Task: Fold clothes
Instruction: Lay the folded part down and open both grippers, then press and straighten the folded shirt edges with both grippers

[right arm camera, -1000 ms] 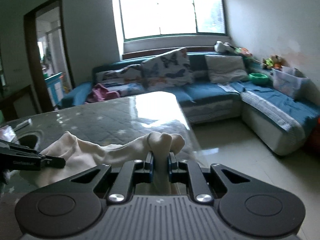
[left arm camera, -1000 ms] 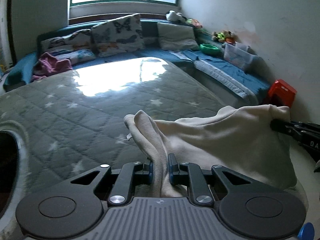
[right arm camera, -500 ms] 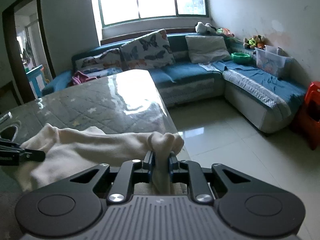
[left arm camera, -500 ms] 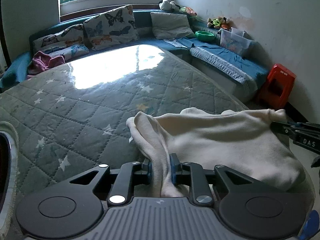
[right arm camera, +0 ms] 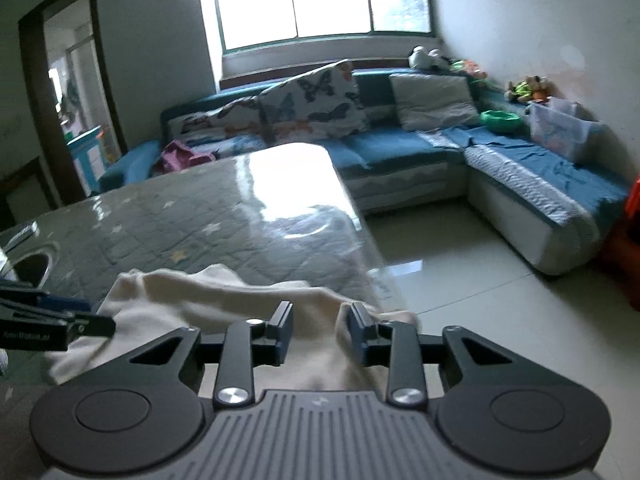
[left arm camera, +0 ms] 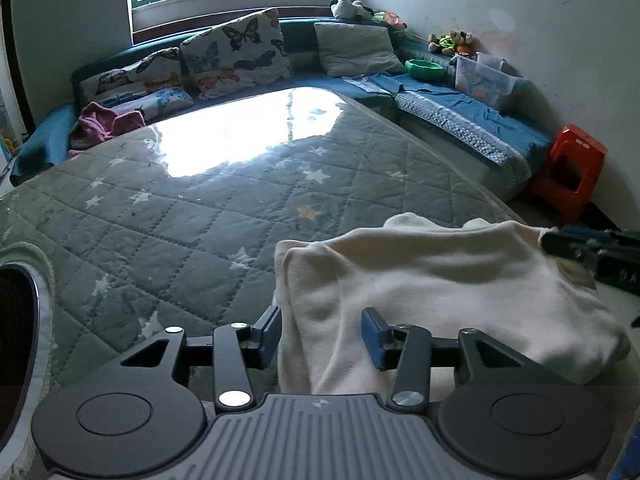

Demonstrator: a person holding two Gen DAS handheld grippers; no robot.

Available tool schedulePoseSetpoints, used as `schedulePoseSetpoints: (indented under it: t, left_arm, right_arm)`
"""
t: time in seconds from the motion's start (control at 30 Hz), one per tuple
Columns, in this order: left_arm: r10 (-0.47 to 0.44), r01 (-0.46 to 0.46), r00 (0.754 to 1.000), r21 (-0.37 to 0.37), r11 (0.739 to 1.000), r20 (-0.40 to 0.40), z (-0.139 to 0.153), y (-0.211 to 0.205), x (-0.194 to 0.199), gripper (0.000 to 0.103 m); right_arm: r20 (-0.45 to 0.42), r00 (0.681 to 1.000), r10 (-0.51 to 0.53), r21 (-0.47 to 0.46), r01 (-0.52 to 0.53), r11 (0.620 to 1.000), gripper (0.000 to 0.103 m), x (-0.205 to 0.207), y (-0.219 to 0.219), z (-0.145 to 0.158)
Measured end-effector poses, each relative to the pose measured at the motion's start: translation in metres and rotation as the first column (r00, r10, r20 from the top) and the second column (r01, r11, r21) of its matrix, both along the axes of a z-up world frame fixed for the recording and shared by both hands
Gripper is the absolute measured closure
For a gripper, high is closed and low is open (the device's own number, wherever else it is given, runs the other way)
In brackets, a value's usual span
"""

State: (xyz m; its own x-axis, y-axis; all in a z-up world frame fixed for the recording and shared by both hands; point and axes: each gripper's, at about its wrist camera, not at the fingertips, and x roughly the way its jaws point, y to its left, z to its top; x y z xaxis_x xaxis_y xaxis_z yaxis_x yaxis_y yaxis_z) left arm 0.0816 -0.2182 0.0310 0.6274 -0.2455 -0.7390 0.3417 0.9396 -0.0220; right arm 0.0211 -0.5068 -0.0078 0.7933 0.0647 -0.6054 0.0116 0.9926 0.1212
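Observation:
A cream garment [left arm camera: 420,276] lies folded on the near right part of the grey quilted table [left arm camera: 224,216]. My left gripper [left arm camera: 320,332] is open, its jaws standing either side of the garment's left edge. My right gripper [right arm camera: 318,332] is open too, its jaws astride the garment's right end [right arm camera: 256,304] near the table's right edge. Each gripper shows in the other's view: the right one [left arm camera: 588,252] at the garment's far right corner, the left one [right arm camera: 60,320] at its left corner.
A blue corner sofa [left arm camera: 460,100] with butterfly cushions [left arm camera: 236,56] runs behind and right of the table. A pink cloth [left arm camera: 104,124] lies on it at left. A red stool [left arm camera: 572,172] stands on the floor at right. A round dark opening [left arm camera: 16,344] sits at the table's left.
Both grippers have opened and let go of the cream garment, which was lowered and now rests on the table.

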Motion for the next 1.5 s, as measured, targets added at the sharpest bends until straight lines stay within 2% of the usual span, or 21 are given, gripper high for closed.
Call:
schedulePoseSetpoints:
  t: [0.43, 0.63, 0.7, 0.77, 0.9, 1.23, 1.5]
  left_arm:
    - [-0.013, 0.012, 1.0, 0.036, 0.999, 0.025, 0.0, -0.01, 0.034, 0.056]
    - [-0.014, 0.013, 1.0, 0.052, 0.999, 0.012, -0.009, -0.014, 0.054, 0.055]
    - [-0.013, 0.012, 1.0, 0.054, 0.998, 0.012, -0.011, -0.013, 0.058, 0.051]
    - [-0.01, 0.009, 1.0, 0.051, 0.999, 0.014, -0.012, -0.011, 0.06, 0.049]
    - [-0.017, 0.016, 1.0, 0.045, 0.999, 0.024, -0.009, -0.009, 0.056, 0.051]
    - [-0.034, 0.031, 0.998, 0.06, 0.998, 0.049, -0.007, -0.006, 0.037, 0.051]
    - [-0.037, 0.034, 0.997, 0.045, 0.998, 0.068, -0.003, 0.003, 0.016, 0.05]
  right_arm:
    - [-0.05, 0.998, 0.038, -0.017, -0.039, 0.999, 0.066, 0.036, 0.023, -0.014]
    - [-0.058, 0.998, 0.037, -0.028, -0.039, 0.999, 0.06, 0.045, 0.025, -0.019]
    - [-0.058, 0.998, 0.038, -0.031, -0.04, 0.999, 0.056, 0.047, 0.025, -0.019]
    - [-0.055, 0.998, 0.041, -0.034, -0.043, 0.999, 0.056, 0.047, 0.026, -0.018]
    - [-0.034, 0.997, 0.063, -0.032, -0.064, 0.997, 0.051, 0.038, 0.033, -0.011]
    - [-0.04, 0.978, 0.203, -0.026, -0.205, 0.978, 0.048, 0.0, 0.072, -0.006]
    - [-0.006, 0.963, 0.27, -0.11, -0.269, 0.957, 0.045, -0.038, 0.109, -0.006]
